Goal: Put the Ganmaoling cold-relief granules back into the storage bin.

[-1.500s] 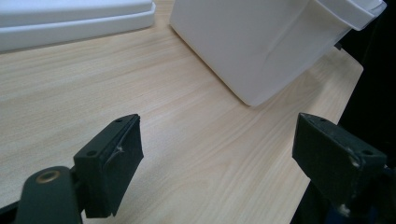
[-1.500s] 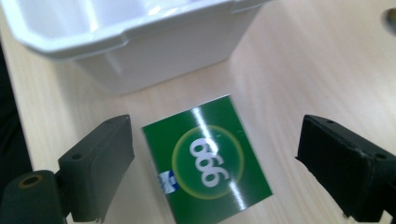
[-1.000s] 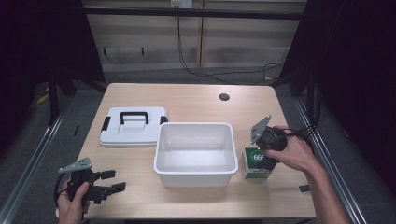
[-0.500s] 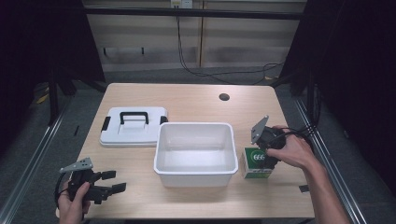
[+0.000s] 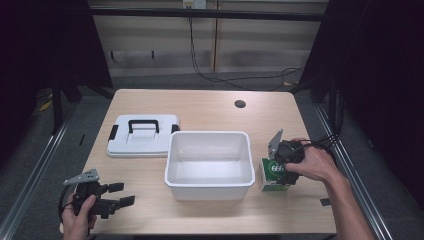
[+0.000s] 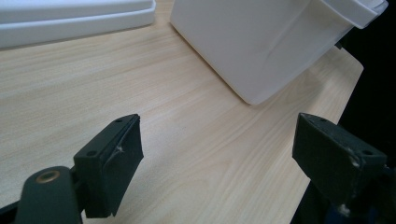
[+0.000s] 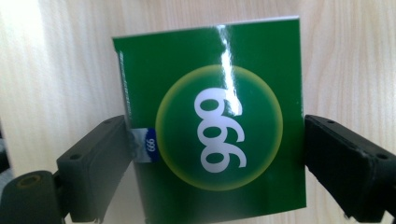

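A green box (image 5: 272,176) printed "666" in a yellow ring stands on the table just right of the white bin (image 5: 207,136). My right gripper (image 5: 284,167) comes down over it from above, open. In the right gripper view the box (image 7: 215,135) spans the whole gap of this gripper (image 7: 217,140), and each black jaw stands at one of its side edges. My left gripper (image 5: 120,194) rests low at the table's front left, open and holding nothing. The left gripper view shows its jaws (image 6: 219,144) spread over bare wood, short of the bin's wall (image 6: 261,42).
A white lid with a black handle (image 5: 142,135) lies flat to the left of the bin, its edge (image 6: 70,18) beyond the left jaw. A small round hole (image 5: 240,104) sits in the tabletop at the back right. The bin holds nothing.
The right hand and gripper have settled slightly lower around the green box. The left gripper has stayed where it was.
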The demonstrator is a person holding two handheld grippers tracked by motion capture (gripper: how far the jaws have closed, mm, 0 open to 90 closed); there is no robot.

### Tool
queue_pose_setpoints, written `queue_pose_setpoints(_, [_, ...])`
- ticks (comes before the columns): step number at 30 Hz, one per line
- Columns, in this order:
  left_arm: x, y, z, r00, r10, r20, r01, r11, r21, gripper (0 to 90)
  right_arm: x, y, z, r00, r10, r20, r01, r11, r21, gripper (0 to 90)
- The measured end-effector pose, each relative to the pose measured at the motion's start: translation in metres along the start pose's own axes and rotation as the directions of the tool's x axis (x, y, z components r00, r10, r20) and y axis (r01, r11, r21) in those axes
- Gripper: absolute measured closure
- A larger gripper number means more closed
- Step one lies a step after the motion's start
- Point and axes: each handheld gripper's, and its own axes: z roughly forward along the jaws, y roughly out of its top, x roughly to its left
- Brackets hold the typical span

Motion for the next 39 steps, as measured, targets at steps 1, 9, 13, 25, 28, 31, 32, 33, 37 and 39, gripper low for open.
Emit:
queue_pose_setpoints(1, [0.000,0.000,0.000,1.0000,-0.002,0.001,0.002,1.0000,0.001,16.1,0.002,0.000,0.001,0.9997,0.022,-0.004,-0.022,1.000,0.009,9.7])
queue_pose_setpoints(9, [0.000,0.000,0.000,1.0000,0.002,-0.001,-0.002,1.0000,0.002,16.1,-0.002,0.004,0.005,0.9997,0.017,-0.019,-0.016,0.999,0.028,12.3])
queue_pose_setpoints(13, [0.000,0.000,0.000,1.0000,-0.005,0.001,0.005,1.0000,-0.002,16.1,-0.003,0.005,0.006,0.9997,0.016,-0.019,-0.015,0.999,0.037,12.5])
queue_pose_setpoints(25, [0.000,0.000,-0.001,1.0000,-0.004,-0.006,0.004,1.0000,-0.005,16.1,-0.002,0.010,0.008,0.9994,0.029,-0.021,-0.027,0.996,0.082,14.9])
queue_pose_setpoints(28, [0.000,0.000,-0.001,1.0000,-0.003,-0.003,0.003,1.0000,-0.005,16.1,-0.002,0.011,0.008,0.9991,0.031,-0.030,-0.028,0.995,0.096,15.3])
queue_pose_setpoints(31, [0.001,0.000,-0.001,1.0000,-0.003,-0.005,0.003,1.0000,-0.005,16.1,-0.003,0.010,0.007,0.9983,0.036,-0.045,-0.032,0.995,0.093,15.4])
queue_pose_setpoints(32, [0.000,0.000,-0.001,1.0000,-0.007,-0.003,0.007,1.0000,-0.005,16.1,-0.002,0.010,0.006,0.9980,0.042,-0.046,-0.038,0.995,0.097,15.4])
queue_pose_setpoints(33, [0.000,0.000,-0.001,1.0000,-0.007,-0.002,0.007,1.0000,-0.006,16.1,-0.002,0.010,0.005,0.9983,0.041,-0.043,-0.037,0.995,0.089,15.5])
queue_pose_setpoints(37, [0.000,0.000,-0.001,1.0000,-0.005,-0.004,0.005,1.0000,-0.006,16.1,-0.002,0.008,-0.001,0.9979,0.048,-0.045,-0.043,0.995,0.088,15.5])
queue_pose_setpoints(39, [0.000,0.000,-0.001,1.0000,-0.004,-0.003,0.004,1.0000,-0.006,16.1,-0.001,0.008,-0.004,0.9974,0.059,-0.040,-0.056,0.994,0.090,15.5])
